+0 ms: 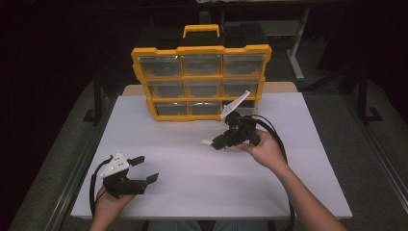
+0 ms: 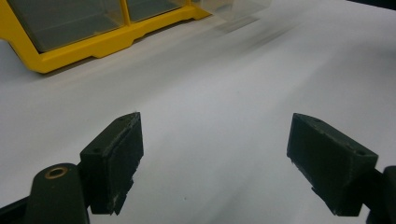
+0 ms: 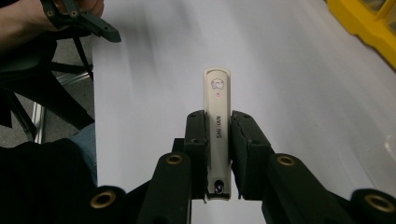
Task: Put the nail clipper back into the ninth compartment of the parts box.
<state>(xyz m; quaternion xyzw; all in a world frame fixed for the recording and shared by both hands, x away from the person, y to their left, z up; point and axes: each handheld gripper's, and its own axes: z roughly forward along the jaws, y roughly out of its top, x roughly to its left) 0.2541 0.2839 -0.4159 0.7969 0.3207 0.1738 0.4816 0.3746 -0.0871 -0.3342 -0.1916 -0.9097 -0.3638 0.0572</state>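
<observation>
cream slim nail clipper [image 3: 217, 126] — clamped lengthwise in right hand-held gripper [image 3: 217, 140], lifted clear of white worktop [image 1: 192, 159] for carrying. left hand-held gripper [image 2: 215, 154] — jaws wide, holding nothing, low over the worktop.

Bright table, dark room all around.
The white table [image 1: 192, 183] glows under overhead light; motion blur streaks it beyond the right gripper [image 3: 217, 140], and the yellow organizer [image 2: 70, 46] smears soft ahead of the left gripper [image 2: 215, 154].

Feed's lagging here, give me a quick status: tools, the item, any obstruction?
Right tool shut on nail clipper, held above the table. Left tool open, empty. Yellow drawer organizer behind; nothing in the way.
</observation>
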